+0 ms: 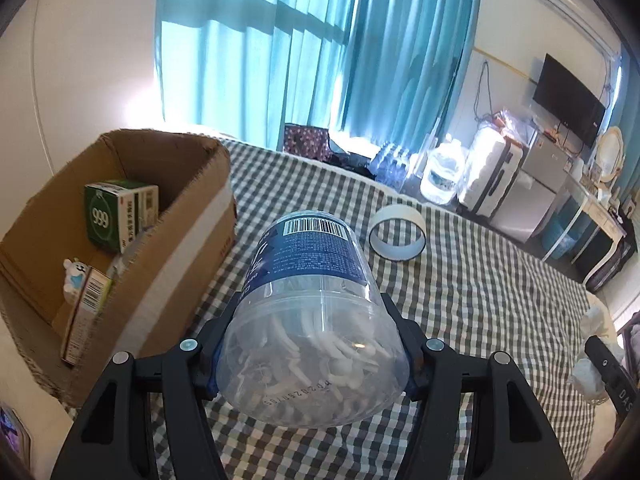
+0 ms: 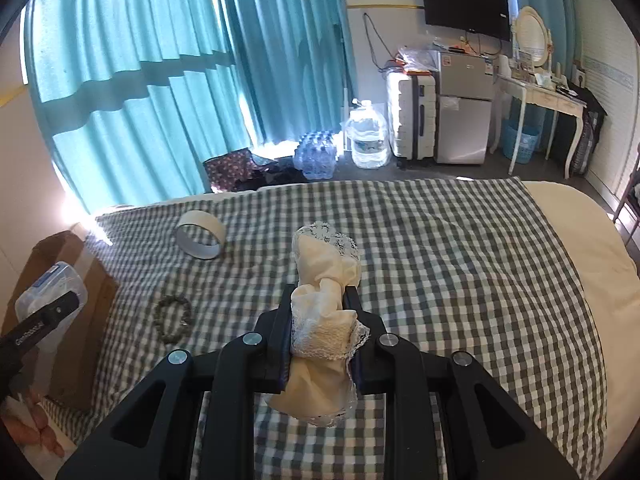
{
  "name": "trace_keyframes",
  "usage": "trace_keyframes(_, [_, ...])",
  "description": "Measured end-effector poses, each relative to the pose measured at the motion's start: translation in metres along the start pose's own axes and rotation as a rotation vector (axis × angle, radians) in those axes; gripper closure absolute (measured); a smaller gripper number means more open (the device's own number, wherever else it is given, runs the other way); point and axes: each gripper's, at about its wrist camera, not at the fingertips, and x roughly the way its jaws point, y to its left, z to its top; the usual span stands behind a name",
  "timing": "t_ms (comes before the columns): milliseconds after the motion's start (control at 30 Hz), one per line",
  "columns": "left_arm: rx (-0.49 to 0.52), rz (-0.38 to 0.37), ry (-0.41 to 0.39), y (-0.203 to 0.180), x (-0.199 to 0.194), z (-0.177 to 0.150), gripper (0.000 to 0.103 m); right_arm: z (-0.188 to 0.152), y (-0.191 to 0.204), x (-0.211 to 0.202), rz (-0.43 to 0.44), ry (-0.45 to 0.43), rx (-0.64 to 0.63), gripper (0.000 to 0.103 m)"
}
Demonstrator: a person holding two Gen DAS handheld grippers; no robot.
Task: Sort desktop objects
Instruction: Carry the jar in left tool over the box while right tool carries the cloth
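a part of the sorting is judged done: inside the open brown cardboard box [image 1: 120, 240] at the edge of the bed, a green and white medicine carton [image 1: 118, 214], a slim upright carton with a barcode [image 1: 86, 312] and a small white figurine [image 1: 76, 274] are already seen.

two items are in transit. the left tongs [image 1: 316, 356] are held fairly wide and pressed on the sides of a clear plastic jar with a blue label and white pieces inside [image 1: 312, 320], which is carried above the green and white checked bedspread [image 1: 460, 280], just beside the box. the right tongs [image 2: 318, 328] are closed narrowly on a cream lace-trimmed cloth bundle [image 2: 326, 312], lifted clear of the bed.

still left on the bedspread are a white cardboard ring [image 2: 200, 238] and a dark beaded bracelet [image 2: 173, 318], well apart from the box.
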Motion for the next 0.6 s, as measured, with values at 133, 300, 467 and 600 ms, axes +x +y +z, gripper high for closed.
trace_keyframes(133, [-0.007, -0.008, -0.039, 0.013, -0.021, 0.009, 0.038, 0.008, 0.037, -0.028, 0.046, -0.046, -0.059, 0.081])
trace_keyframes(300, [-0.044, -0.007, -0.090, 0.037, -0.048, 0.019, 0.038, 0.012, 0.083, -0.055, 0.097, -0.099, -0.127, 0.081])
trace_keyframes(467, [-0.081, 0.010, -0.125, 0.065, -0.066, 0.030, 0.038, 0.014, 0.129, -0.072, 0.169, -0.124, -0.182, 0.081])
trace_keyframes(600, [-0.144, 0.024, -0.143, 0.096, -0.072, 0.037, 0.038, 0.016, 0.168, -0.076, 0.208, -0.140, -0.237, 0.081])
